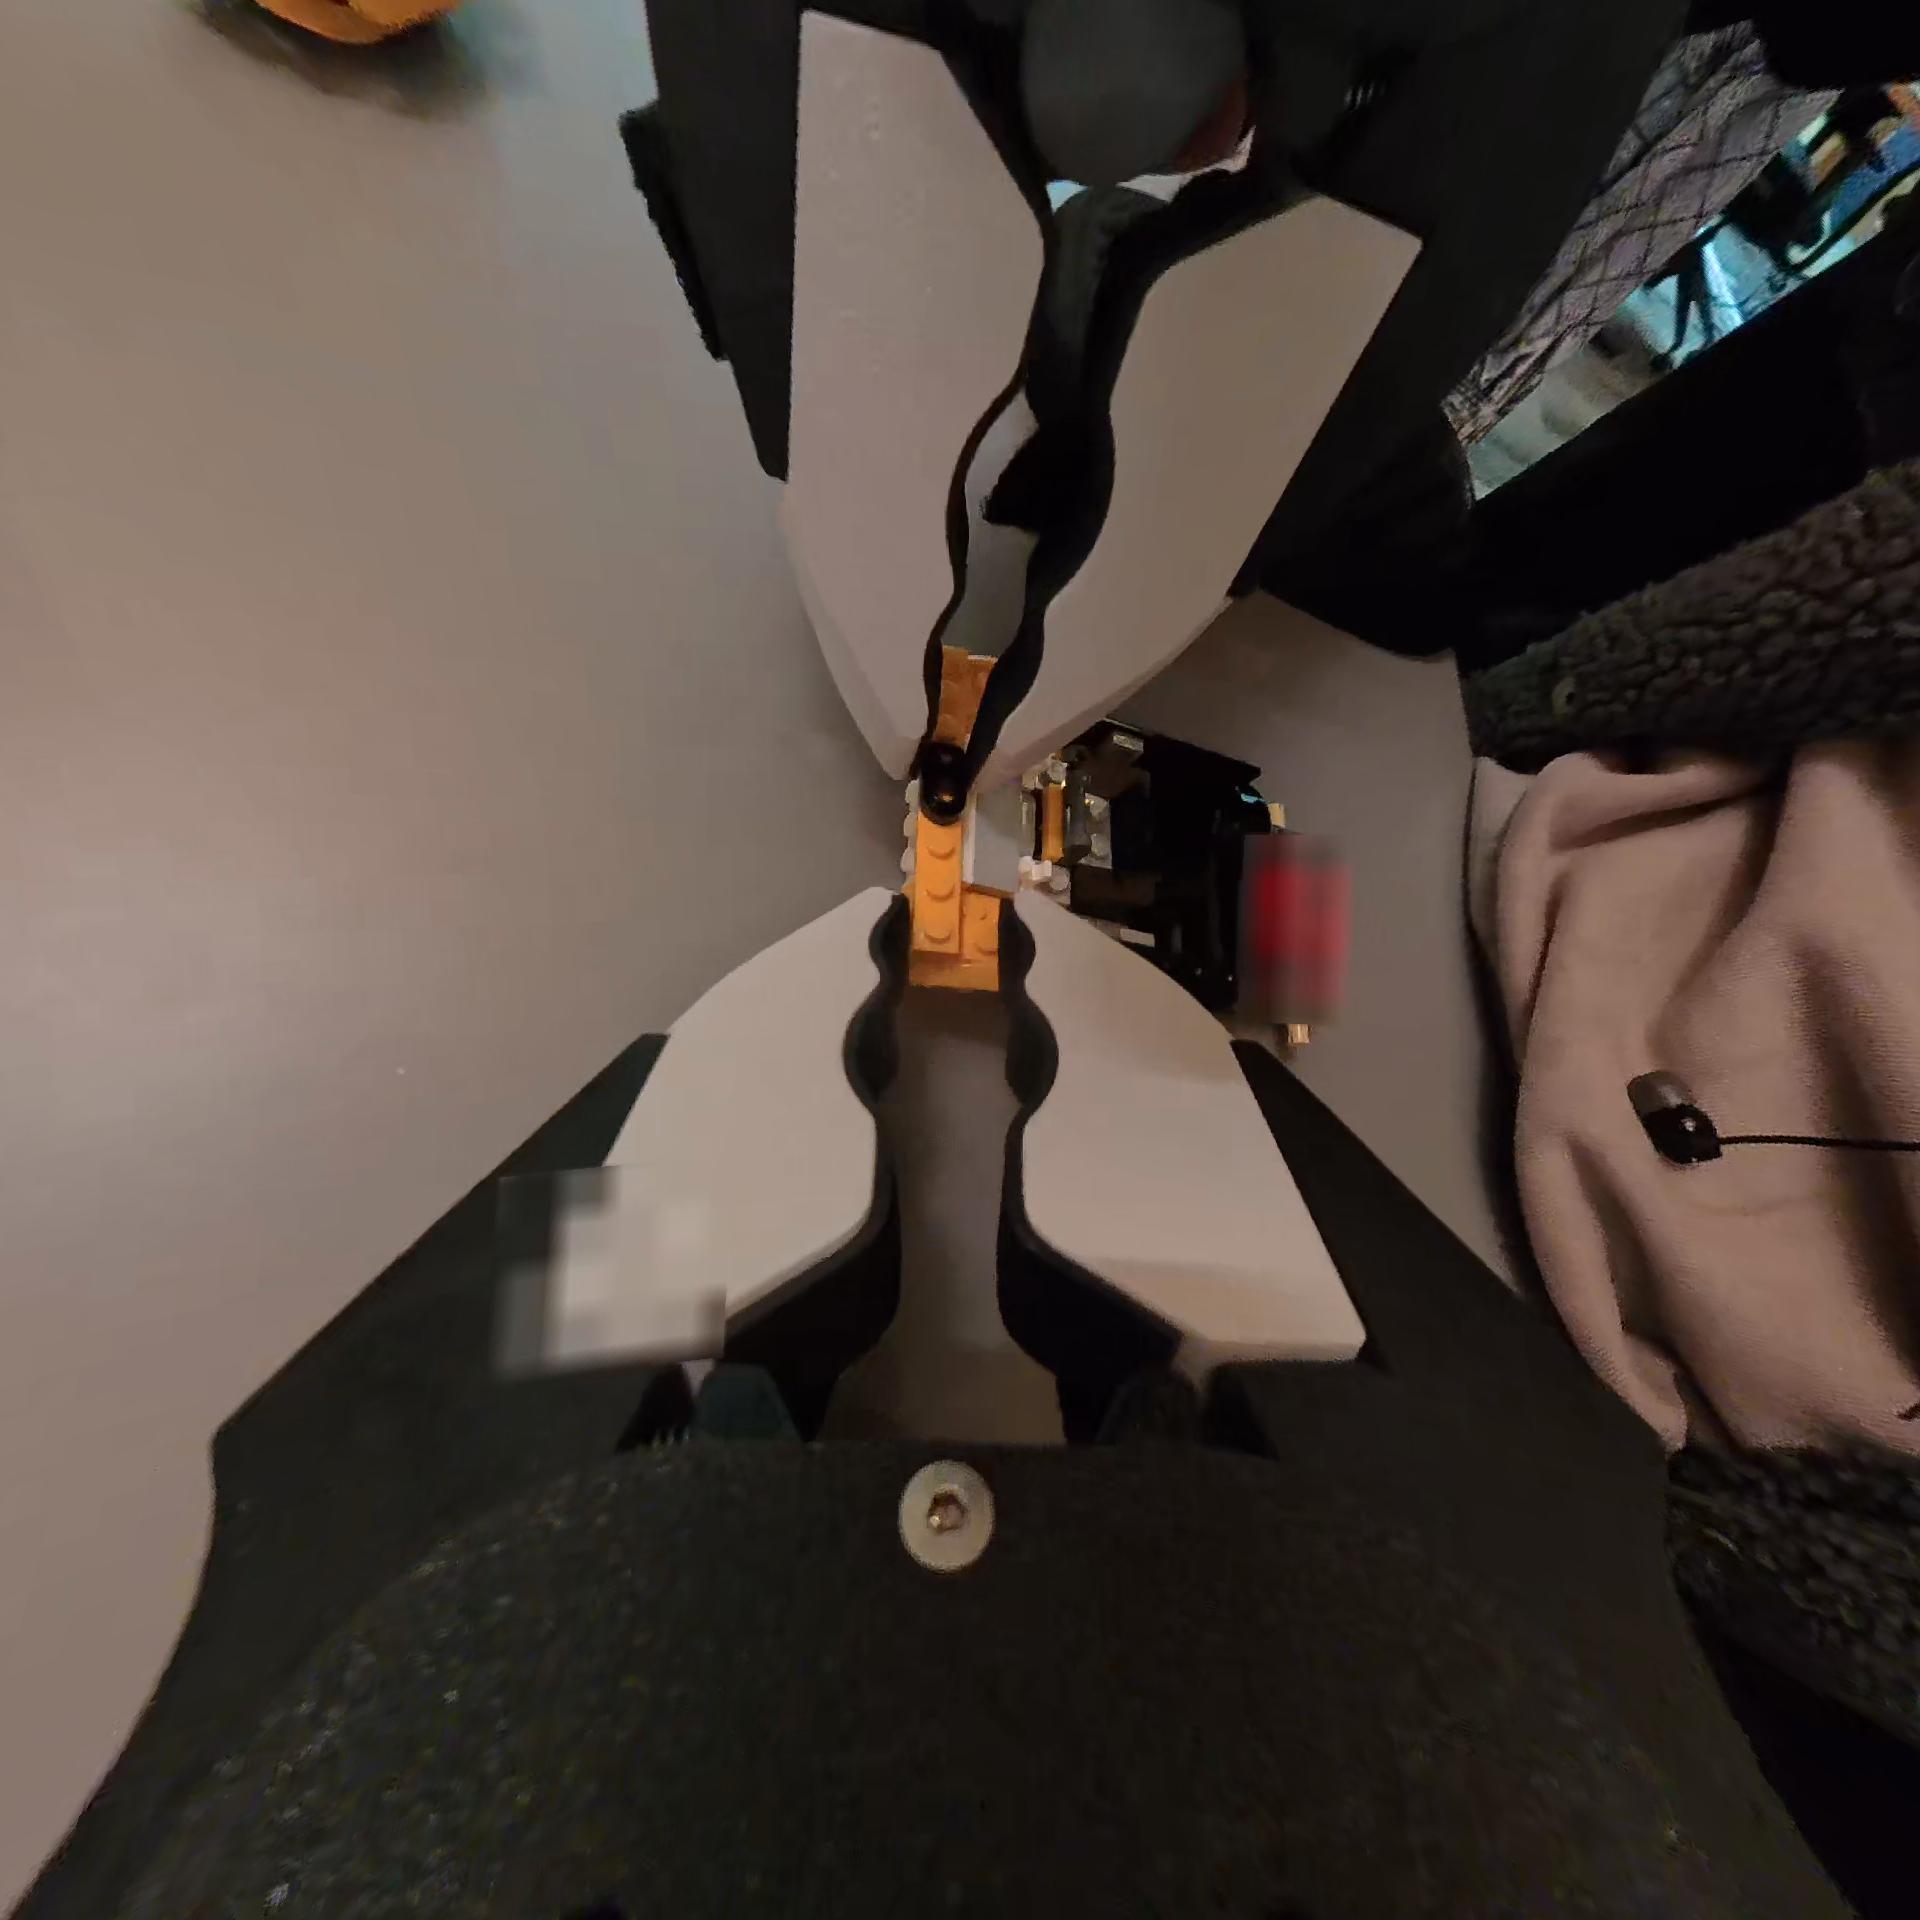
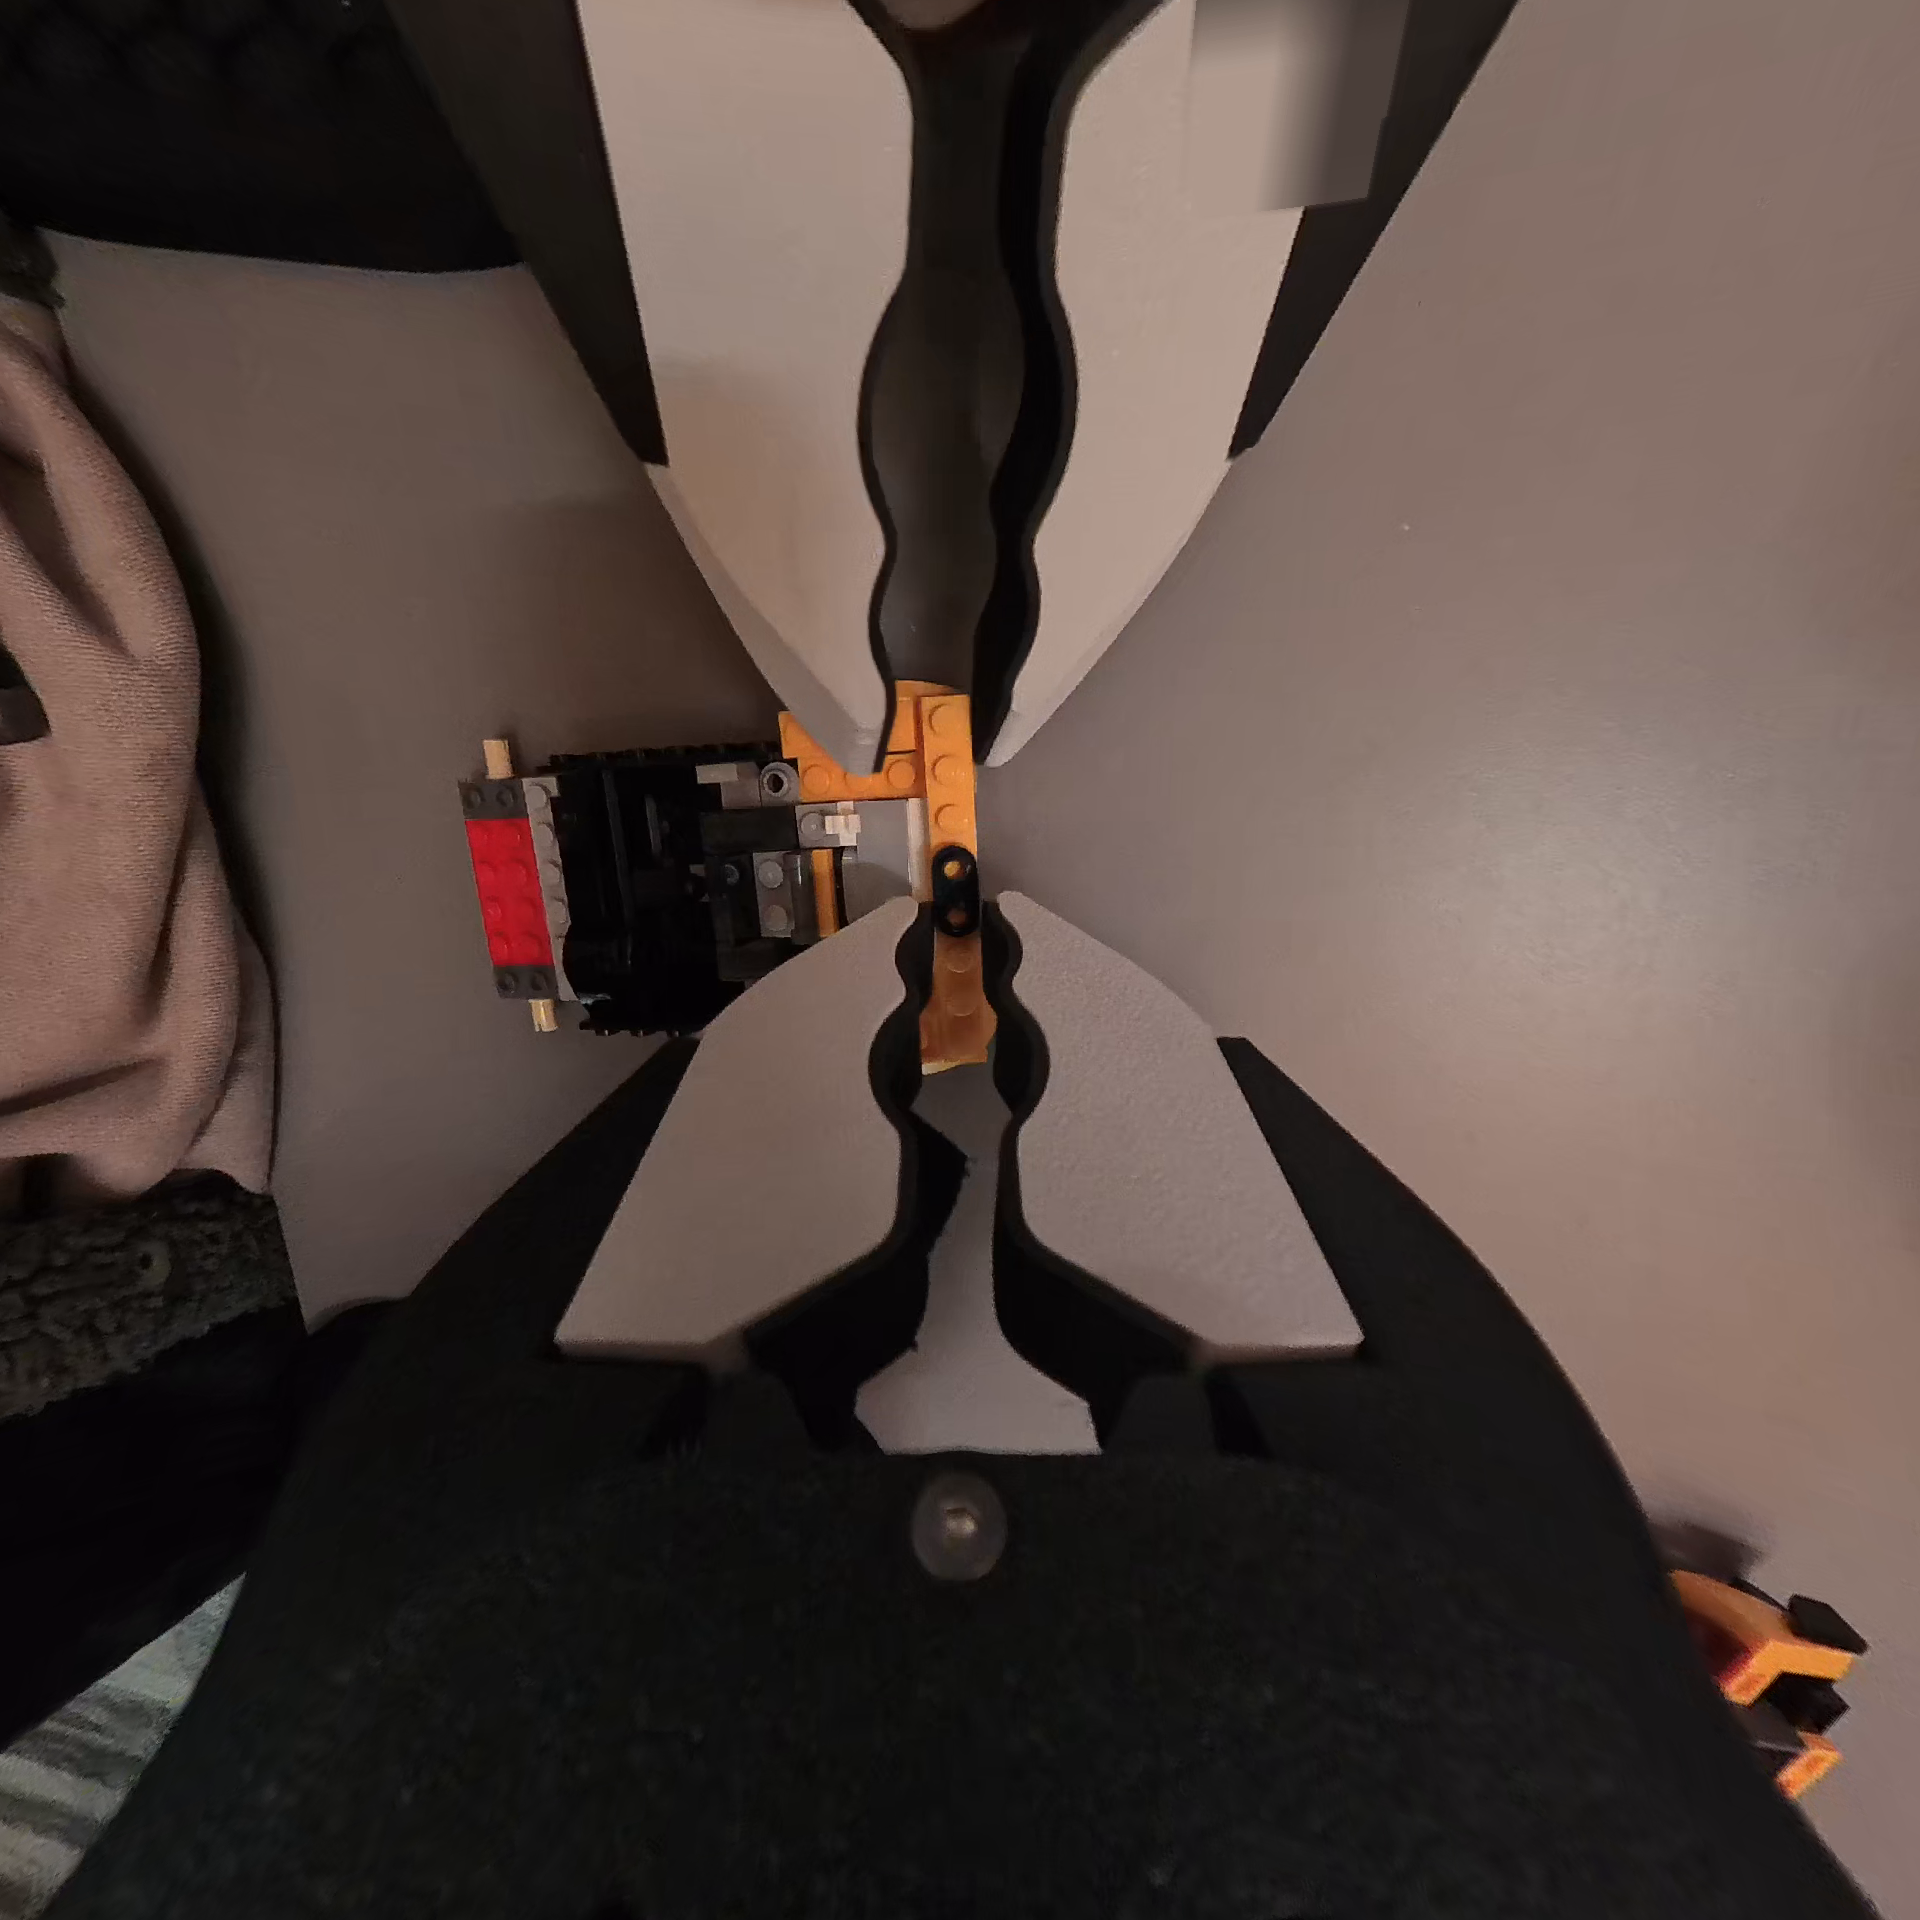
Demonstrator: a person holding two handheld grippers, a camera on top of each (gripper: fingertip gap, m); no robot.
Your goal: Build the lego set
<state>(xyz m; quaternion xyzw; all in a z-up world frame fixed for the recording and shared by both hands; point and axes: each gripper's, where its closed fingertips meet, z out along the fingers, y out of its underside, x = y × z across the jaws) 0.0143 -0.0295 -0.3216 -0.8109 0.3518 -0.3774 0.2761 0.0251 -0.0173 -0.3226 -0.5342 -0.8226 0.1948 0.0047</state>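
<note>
A half-built lego model point(image 2: 623, 883) of black, grey and red bricks lies on the grey table point(image 2: 1455, 831); an orange plate frame point(image 2: 951, 800) juts from its front. A small black two-hole piece point(image 2: 956, 883) sits on the orange plate. My right gripper point(image 2: 956, 935) is shut on the near end of that plate, at the black piece. My left gripper point(image 1: 956, 940) faces it and is shut on the orange bricks point(image 1: 951, 925) at the other end. In the left wrist view the right gripper point(image 1: 948, 774) comes from above, and the model point(image 1: 1164, 862) lies to the right.
Loose orange and black lego pieces point(image 2: 1766, 1673) lie at the lower right of the right wrist view, and another orange piece point(image 1: 343, 16) shows at the top left of the left wrist view. A person's beige garment point(image 1: 1683, 1039) and dark fleece sleeve border the table beside the model. Left and right tips are no more than a few centimetres apart.
</note>
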